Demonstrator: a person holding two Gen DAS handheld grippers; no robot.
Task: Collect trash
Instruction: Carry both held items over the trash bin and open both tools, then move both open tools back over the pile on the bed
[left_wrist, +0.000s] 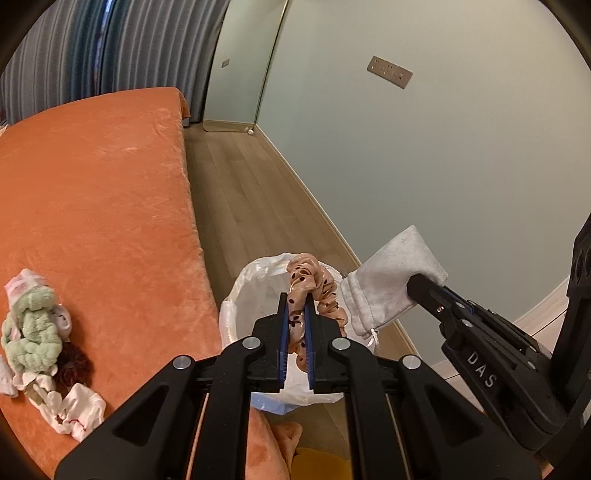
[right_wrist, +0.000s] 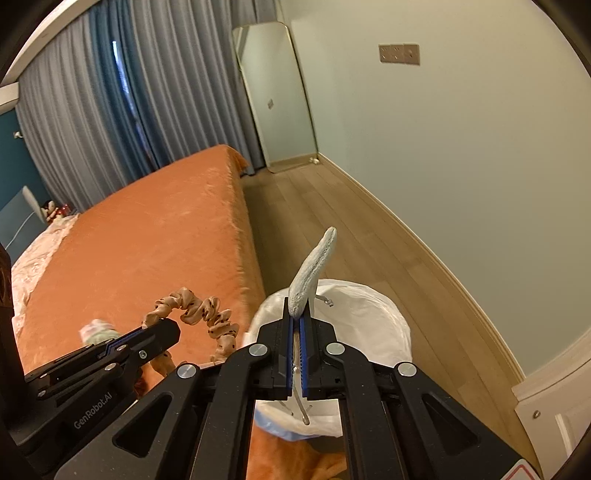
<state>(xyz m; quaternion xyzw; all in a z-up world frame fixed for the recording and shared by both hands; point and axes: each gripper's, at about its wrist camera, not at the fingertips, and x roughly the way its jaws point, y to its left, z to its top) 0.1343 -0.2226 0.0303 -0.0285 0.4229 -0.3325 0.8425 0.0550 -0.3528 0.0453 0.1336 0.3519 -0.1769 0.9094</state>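
My left claw is pinching the scrunchie; my right claw is gripping the pouch, pointing up over the bin.

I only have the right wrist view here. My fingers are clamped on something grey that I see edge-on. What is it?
Observer: From the left wrist view it is a flat grey velvet drawstring pouch, pinched at one corner by the right gripper.
Operator: Anything still on the bed? I only catch a blur past the left gripper.
Observer: Yes, a pile lies on the orange bedspread: a green fuzzy scrunchie, a dark red one and crumpled white cloth bits.
Operator: Is the left load over the bin?
Observer: In the left view the dotted pink scrunchie, in the left gripper, appears in front of the white-lined bin.
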